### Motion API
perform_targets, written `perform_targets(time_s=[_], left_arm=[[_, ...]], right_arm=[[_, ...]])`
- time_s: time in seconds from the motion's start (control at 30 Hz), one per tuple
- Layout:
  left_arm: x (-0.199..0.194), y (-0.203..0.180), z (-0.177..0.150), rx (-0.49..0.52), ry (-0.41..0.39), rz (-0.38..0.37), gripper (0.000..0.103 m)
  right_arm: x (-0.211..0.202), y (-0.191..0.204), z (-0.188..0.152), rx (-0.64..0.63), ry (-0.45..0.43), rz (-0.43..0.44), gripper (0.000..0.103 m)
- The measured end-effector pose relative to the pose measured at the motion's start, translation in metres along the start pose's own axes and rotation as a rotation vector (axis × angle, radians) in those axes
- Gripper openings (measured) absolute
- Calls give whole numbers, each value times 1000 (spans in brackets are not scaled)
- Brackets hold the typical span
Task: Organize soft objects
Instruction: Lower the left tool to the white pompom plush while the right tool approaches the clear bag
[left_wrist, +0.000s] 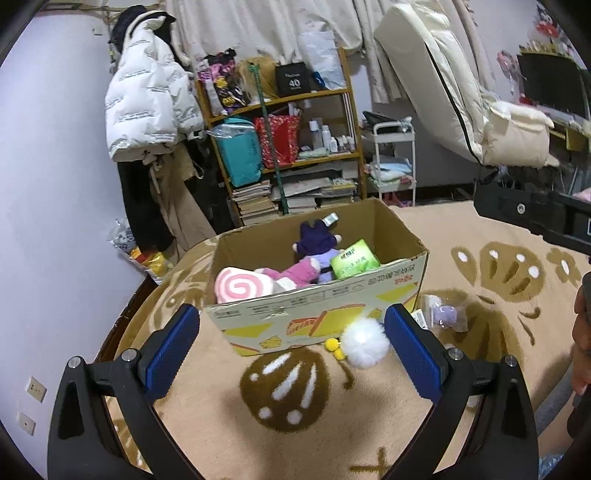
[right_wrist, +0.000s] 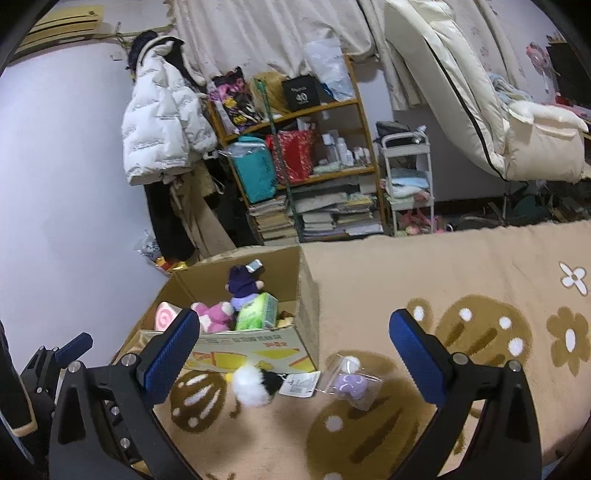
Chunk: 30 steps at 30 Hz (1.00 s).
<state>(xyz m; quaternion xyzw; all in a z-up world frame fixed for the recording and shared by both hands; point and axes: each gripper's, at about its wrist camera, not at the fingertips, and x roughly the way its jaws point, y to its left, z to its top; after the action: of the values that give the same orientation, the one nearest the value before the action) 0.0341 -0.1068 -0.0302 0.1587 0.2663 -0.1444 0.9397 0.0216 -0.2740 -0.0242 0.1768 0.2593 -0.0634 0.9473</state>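
Observation:
An open cardboard box (left_wrist: 400, 236) (right_wrist: 308, 314) stands on the beige patterned blanket. Inside lie a pink swirl cushion (left_wrist: 242, 286) (right_wrist: 164, 316), a pink plush (left_wrist: 295, 272) (right_wrist: 212, 314), a purple plush (left_wrist: 317, 242) (right_wrist: 242, 282) and a green tissue pack (left_wrist: 352, 258) (right_wrist: 256, 312). On the blanket in front of the box lie a white fluffy toy (left_wrist: 365, 343) (right_wrist: 251, 382) and a small purple toy in a clear bag (left_wrist: 445, 314) (right_wrist: 351, 382). My left gripper (left_wrist: 291, 350) hangs open before the box, holding nothing. My right gripper (right_wrist: 293, 354) is open above the two loose toys, also holding nothing.
A wooden shelf (left_wrist: 280, 144) (right_wrist: 295, 155) with bags and stacked books stands behind the box, beside a hanging white jacket (left_wrist: 147, 96) (right_wrist: 162, 122). A small white cart (left_wrist: 393, 162) (right_wrist: 410, 184) and a leaning cream mattress (left_wrist: 443, 74) (right_wrist: 461, 81) are at the right. A hand (left_wrist: 581, 339) shows at the right edge.

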Motion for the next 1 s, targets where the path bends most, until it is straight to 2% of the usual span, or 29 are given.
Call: perform_targets(time_s=[0.17, 0.53, 1.0], left_arm=[[28, -8, -1, -3, 69, -49, 99], [90, -8, -11, -84, 184, -175, 99], [140, -27, -23, -79, 271, -194, 99]], right_arm=[[19, -14, -3, 70, 67, 7, 103], [65, -32, -18, 123, 187, -39, 103], [117, -59, -38, 189, 355, -138, 103]])
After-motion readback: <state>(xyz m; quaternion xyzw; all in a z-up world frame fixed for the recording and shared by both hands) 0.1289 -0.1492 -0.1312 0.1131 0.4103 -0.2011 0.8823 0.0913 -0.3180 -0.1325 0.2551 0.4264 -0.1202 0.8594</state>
